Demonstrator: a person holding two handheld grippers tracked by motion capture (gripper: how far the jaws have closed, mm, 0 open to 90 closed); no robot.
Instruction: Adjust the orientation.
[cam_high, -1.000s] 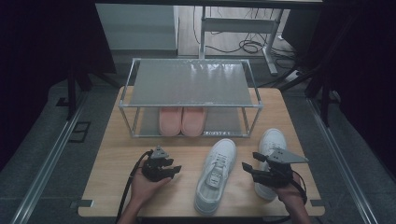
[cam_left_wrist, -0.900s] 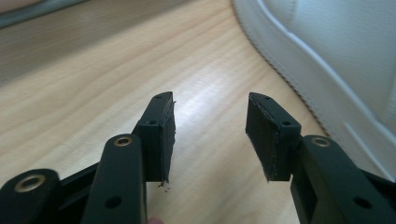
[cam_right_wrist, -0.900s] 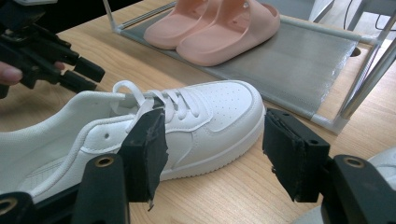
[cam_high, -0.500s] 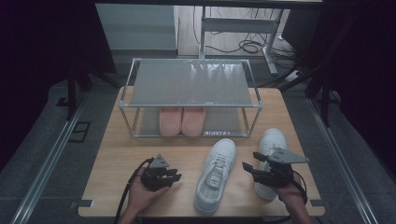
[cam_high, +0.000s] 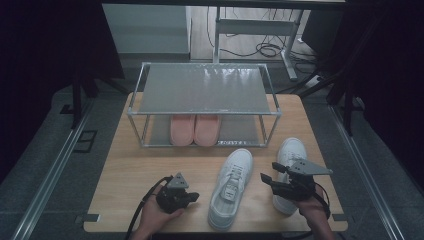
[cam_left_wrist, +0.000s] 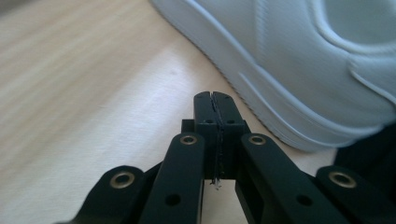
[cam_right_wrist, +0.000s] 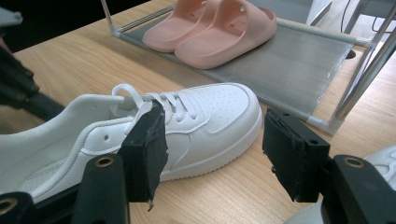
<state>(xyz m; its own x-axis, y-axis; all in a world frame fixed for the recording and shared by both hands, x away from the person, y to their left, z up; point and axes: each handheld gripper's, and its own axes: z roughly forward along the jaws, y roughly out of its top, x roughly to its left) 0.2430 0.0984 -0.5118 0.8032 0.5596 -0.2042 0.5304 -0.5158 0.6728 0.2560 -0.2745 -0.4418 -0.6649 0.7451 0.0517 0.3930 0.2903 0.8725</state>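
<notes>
Sneakers: white pair on counter (cam_high: 150, 165) in front of shoe rack (cam_high: 202, 87), none shelved yet. Near sneaker (cam_high: 231, 185) lies between your tongs; far sneaker (cam_high: 290, 152) under right hand. Pink slippers (cam_high: 195, 129) already on lower shelf. Left tongs (cam_left_wrist: 215, 100) have just been closing, now pressed together, empty, just beside sneaker's sole. Right tongs (cam_right_wrist: 212, 154) spread wide, gripping nothing. You still have both pickups and placements to do.

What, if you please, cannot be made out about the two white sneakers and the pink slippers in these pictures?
- Right white lace-up sneaker: high view, its heel lies under the right gripper.
- Pink foam slippers: high view, the grey metal rack's top shelf covers their heels.
- Left white lace-up sneaker: left gripper view, blurred and cut off by the frame's edges.
</notes>
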